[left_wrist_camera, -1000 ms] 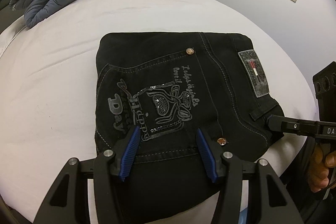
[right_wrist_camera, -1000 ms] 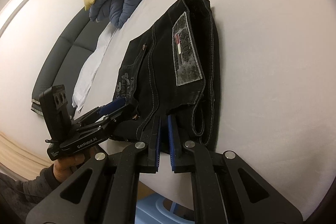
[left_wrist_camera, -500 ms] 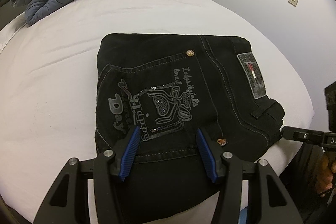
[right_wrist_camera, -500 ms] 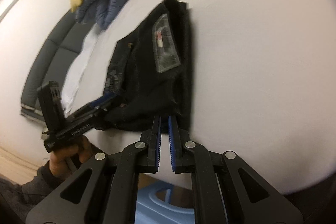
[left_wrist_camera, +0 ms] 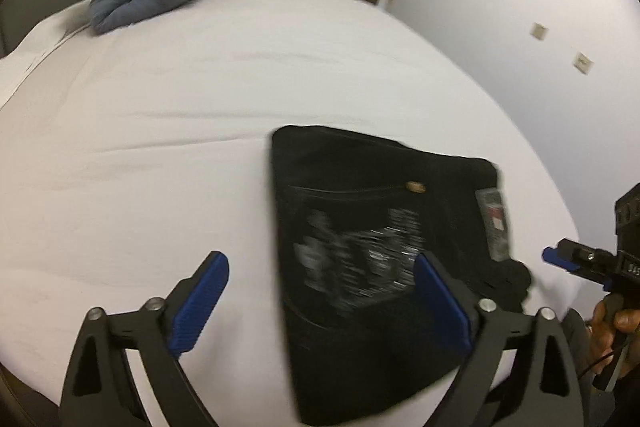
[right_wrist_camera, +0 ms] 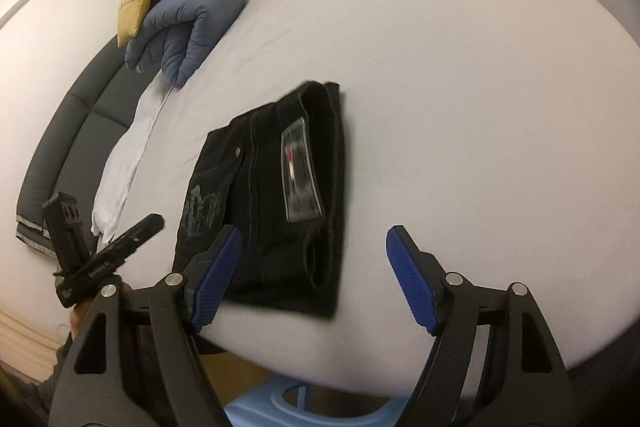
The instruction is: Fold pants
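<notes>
Both grippers wide, clear of pants (right_wrist_camera: 276, 195)

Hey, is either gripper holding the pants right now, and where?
Nothing is held: left gripper and right gripper are both open, off the folded pants.

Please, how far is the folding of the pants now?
Done: the black pants lie in a compact folded stack on the white bed. In hand: nothing; the left claw and right claw are open and empty. Left: apparently nothing, perhaps only tidying.
</notes>
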Available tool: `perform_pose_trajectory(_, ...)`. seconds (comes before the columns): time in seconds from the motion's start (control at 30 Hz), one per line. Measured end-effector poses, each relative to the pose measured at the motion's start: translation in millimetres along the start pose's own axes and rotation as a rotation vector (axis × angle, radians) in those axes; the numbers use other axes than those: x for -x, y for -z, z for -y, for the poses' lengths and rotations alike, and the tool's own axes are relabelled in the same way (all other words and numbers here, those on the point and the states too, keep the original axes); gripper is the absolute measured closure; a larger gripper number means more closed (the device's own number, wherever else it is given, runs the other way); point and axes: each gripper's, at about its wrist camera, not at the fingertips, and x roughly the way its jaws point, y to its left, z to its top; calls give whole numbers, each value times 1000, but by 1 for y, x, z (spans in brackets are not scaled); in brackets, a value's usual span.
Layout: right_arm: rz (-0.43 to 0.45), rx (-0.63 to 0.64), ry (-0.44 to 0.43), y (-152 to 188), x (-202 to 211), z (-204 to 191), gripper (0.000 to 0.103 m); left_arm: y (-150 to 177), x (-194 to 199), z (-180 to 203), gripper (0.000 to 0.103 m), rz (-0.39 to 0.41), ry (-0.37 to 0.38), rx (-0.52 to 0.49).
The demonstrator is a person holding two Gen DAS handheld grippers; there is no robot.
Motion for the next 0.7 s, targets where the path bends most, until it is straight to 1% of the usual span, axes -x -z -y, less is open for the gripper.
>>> perform_pose_trajectory(0.07,-19,-6,1,-15,-15,-1,29,-7,-15,-13,7,-53,9,21)
perform_pose_trajectory(0.1,-31,-15,16,-23,-23,-1,29,-10,-24,-18,7,-86,21,32)
perform_pose_trajectory(0.2,-76,-42,30,-42,-50,4,29,-22,-41,-24,7,-145,79,55)
perform_pose_trajectory(0.27,-109,-81,39,-48,-65,11,30,-25,-53,-24,7,-184,101,60)
perform_pose_trajectory(0.3,-137,-110,32,-49,-76,18,32,-27,-61,-23,7,-215,105,58)
perform_pose_trajectory(0.4,-127,-135,-3,-53,-84,22,36,-24,-76,-18,10,-269,91,32)
perform_pose_trajectory(0.43,-131,-134,-9,-54,-86,22,38,-21,-78,-15,11,-274,91,23)
perform_pose_trajectory(0.47,-145,-128,-14,-56,-91,20,46,-20,-79,-12,14,-267,90,14)
perform_pose_trajectory(0.5,-156,-123,-20,-55,-94,18,55,-19,-79,-11,22,-266,95,12)
perform_pose_trajectory(0.53,-175,-114,-25,-56,-100,15,60,-19,-79,-10,32,-268,111,17)
perform_pose_trajectory(0.57,-181,-94,-8,-55,-104,11,66,-19,-79,-9,38,-269,124,24)
perform_pose_trajectory(0.6,-182,-74,7,-54,-105,6,70,-20,-80,-9,44,-277,133,35)
perform_pose_trajectory(0.63,-180,-57,19,-53,-106,1,73,-21,-80,-9,49,-278,123,39)
perform_pose_trajectory(0.67,-177,-43,32,-53,-107,-4,76,-22,-79,-8,52,-281,119,41)
perform_pose_trajectory(0.7,-169,-22,48,-53,-105,-10,80,-23,-78,-7,57,-279,119,38)
